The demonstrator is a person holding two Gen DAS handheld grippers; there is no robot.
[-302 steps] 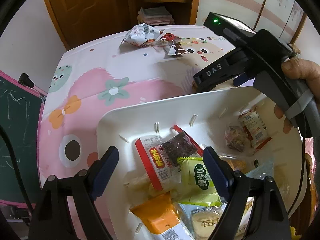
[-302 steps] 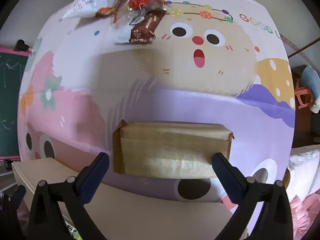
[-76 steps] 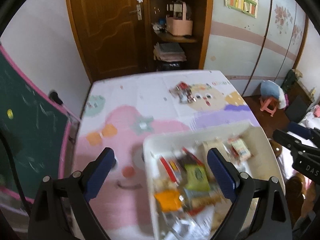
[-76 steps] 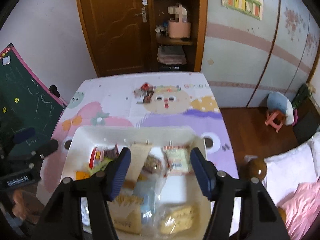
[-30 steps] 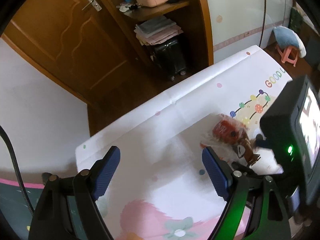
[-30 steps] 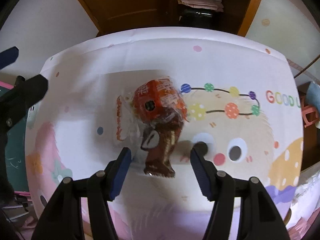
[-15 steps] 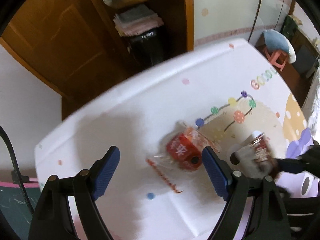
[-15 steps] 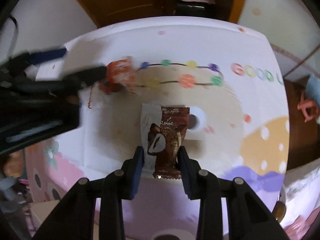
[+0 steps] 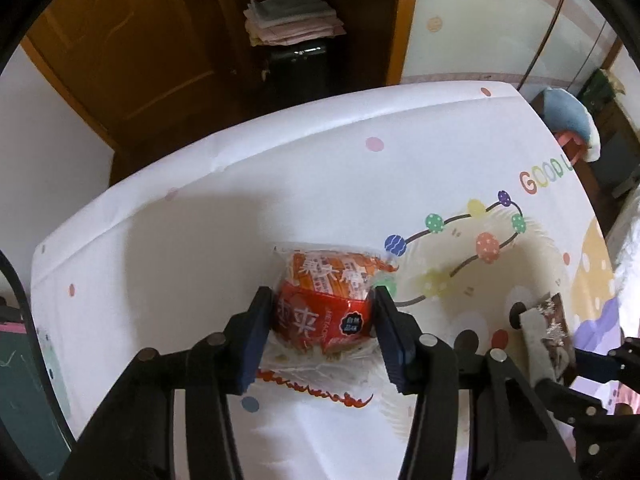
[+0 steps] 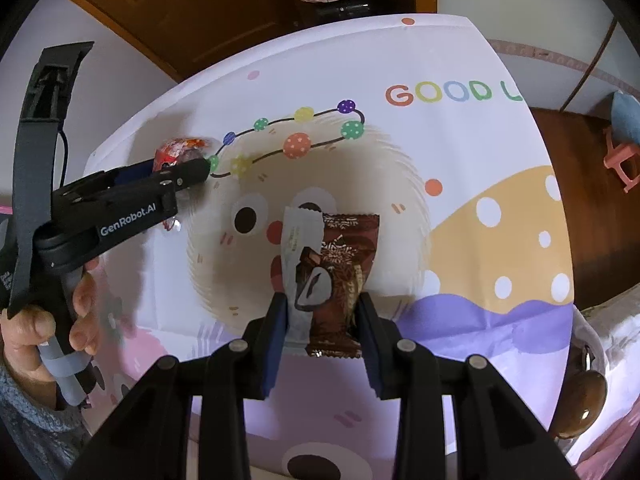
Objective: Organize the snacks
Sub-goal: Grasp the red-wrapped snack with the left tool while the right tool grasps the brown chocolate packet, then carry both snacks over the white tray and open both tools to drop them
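Closest to the right wrist camera, the right gripper (image 10: pixel 322 312) has its two blue-padded fingers pinching a brown shiny snack packet with a pale grey strip down one side (image 10: pixel 332 276). The pads press on both long sides of the packet, near its lower end. The packet lies flat on the cartoon-printed tablecloth (image 10: pixel 460 152), over the drawn face with round eyes. I cannot tell if it has left the cloth at all.

Closest to the left wrist camera, the left gripper (image 9: pixel 322 328) is pinching a puffy red and orange snack bag inside a clear wrapper (image 9: pixel 326 300). Its pads touch both sides of the red part. The clear wrapper, with its red zigzag edge, spreads out on the cloth under the fingers.

A little farther off, each camera sees the other gripper at the side, so the two snacks sit near each other on the cloth.

Farthest away are a brown wooden door (image 9: pixel 120 40) and a shelf with folded cloths (image 9: pixel 292 16).

I think both snacks are grabbed but not put away yet. No box or tray shows here. So lifting them and carrying them to their place is what is left.
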